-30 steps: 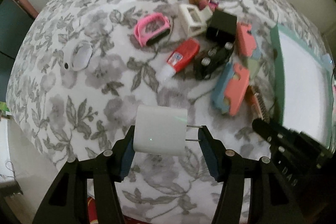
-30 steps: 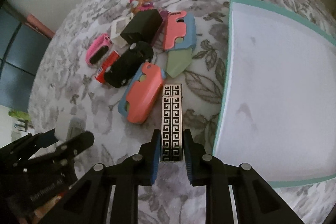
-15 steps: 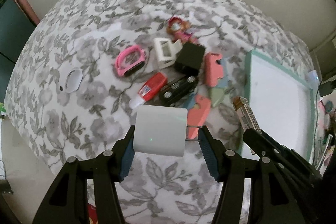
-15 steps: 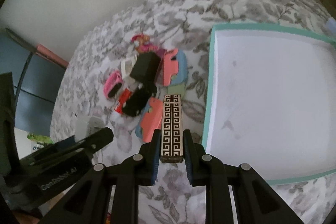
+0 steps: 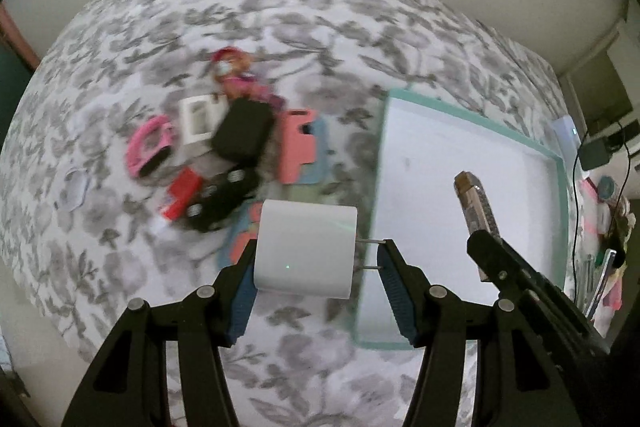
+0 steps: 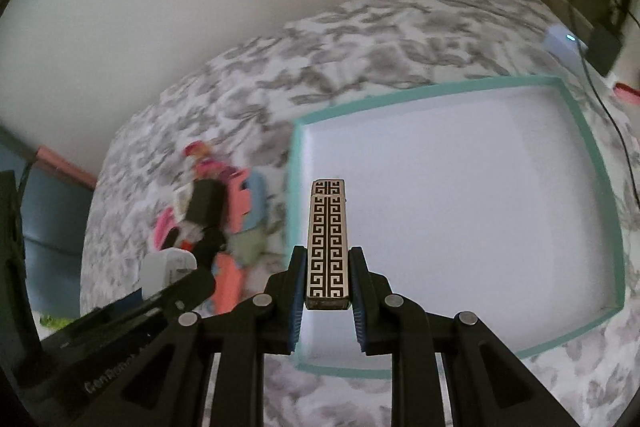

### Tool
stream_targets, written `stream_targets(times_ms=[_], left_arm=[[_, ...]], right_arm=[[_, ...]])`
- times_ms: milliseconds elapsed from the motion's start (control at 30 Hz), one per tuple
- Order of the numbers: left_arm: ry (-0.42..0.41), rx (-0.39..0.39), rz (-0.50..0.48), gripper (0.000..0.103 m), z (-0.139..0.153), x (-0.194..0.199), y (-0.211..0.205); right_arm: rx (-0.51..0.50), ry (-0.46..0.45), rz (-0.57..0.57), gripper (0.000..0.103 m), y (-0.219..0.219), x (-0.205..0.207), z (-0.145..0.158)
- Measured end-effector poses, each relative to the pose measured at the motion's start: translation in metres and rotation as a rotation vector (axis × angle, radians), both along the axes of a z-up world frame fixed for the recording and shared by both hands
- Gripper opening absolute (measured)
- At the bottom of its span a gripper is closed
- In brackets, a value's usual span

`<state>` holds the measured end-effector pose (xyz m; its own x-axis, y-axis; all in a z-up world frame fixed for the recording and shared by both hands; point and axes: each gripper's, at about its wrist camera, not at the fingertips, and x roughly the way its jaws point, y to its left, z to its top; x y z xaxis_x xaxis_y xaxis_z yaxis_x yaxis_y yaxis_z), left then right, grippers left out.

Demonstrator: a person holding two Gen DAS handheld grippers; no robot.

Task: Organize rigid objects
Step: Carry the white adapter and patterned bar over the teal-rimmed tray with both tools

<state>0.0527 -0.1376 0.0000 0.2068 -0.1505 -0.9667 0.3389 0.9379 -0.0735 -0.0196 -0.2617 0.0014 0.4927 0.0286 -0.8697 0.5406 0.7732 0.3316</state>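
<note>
The left gripper (image 5: 316, 259) is clamped on a white charger (image 5: 306, 247): one pad is pressed on the flat end, the other on the tips of the two metal prongs (image 5: 370, 254). The charger is held in the air, near the left rim of the box (image 5: 564, 211) and above the toys. It is judged light, stiff and smooth-shelled; a hold through the thin prongs is judged less sure than one across the two broad faces, since the body could pivot on them.

The right gripper (image 6: 327, 291) is closed tight on a patterned bar (image 6: 327, 243), taken at its near end across the narrow sides, so that most of its length juts forward. The bar is held over the white floor of the box, just inside the left rim. It looks rigid and glossy, perhaps metal-cased, and is judged somewhat slippery; a hold nearer the middle would be expected to lever less.

The teal-rimmed box (image 6: 600, 163) lies open and holds nothing that can be seen. Left of it, on the floral bed (image 5: 320, 11), a blurred heap is left: a black block (image 5: 242, 131), a black car (image 5: 224, 203), a pink band (image 5: 146, 147), a red bottle (image 5: 182, 193), a white frame (image 5: 198, 121), pink-and-blue cases (image 5: 298, 151) and a doll (image 5: 232, 69). All look hard and light, and could be taken across their short sides.
</note>
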Motion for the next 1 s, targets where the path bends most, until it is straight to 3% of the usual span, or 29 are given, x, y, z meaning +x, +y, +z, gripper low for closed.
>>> stream_targets(times_ms=[433, 667, 1000], left_arm=[[0.015, -0.013, -0.134, 0.06, -0.026, -0.006, -0.081], [0.012, -0.043, -0.169, 0.06, -0.029, -0.007, -0.095], [0.034, -0.015, -0.194, 0.06, -0.052, -0.009, -0.101]], right_arm=[[-0.073, 0.135, -0.25, 0.022, -0.083, -0.035, -0.027], [-0.11, 0.155, -0.296, 0.022, -0.101, -0.047, -0.027], [-0.115, 0.201, -0.269, 0.022, -0.098, -0.044, -0.045]])
